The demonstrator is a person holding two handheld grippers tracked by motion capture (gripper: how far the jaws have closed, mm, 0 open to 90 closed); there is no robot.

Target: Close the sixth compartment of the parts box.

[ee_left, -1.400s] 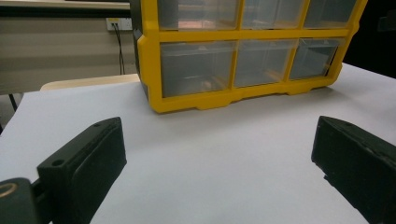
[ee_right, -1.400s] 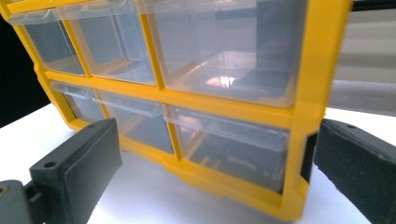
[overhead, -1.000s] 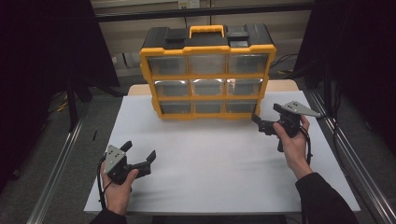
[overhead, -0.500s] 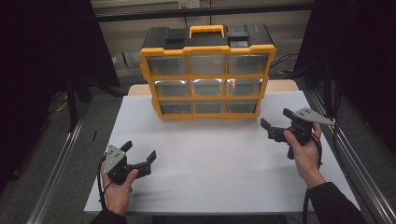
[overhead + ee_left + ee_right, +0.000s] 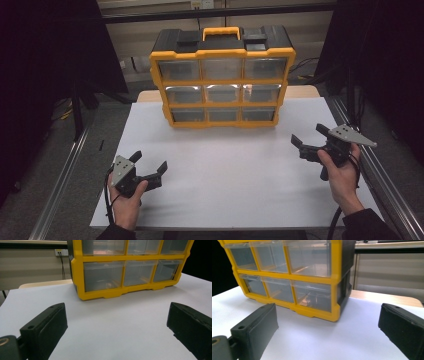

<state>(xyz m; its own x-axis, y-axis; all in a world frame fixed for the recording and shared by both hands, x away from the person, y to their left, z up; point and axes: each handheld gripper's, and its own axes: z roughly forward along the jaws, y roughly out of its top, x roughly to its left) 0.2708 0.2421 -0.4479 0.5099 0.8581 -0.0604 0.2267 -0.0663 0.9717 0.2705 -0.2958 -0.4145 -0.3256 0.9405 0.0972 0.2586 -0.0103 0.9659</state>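
Drawer cabinet (image 5: 222,80) stood upright at the table's (image 5: 240,175) far edge, all drawers shut; I held my left gripper (image 5: 150,167) and right gripper (image 5: 310,140) well short of it, jaws apart, empty; approach step, I judged; next: pick a drawer, close in.

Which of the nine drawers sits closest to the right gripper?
The bottom-right drawer of the organizer: lowest row, end nearest the right gripper.

Yellow-and-black drawer organizer (image 5: 222,80), nine clear drawers in three rows — all shut, upright at the table's far edge.
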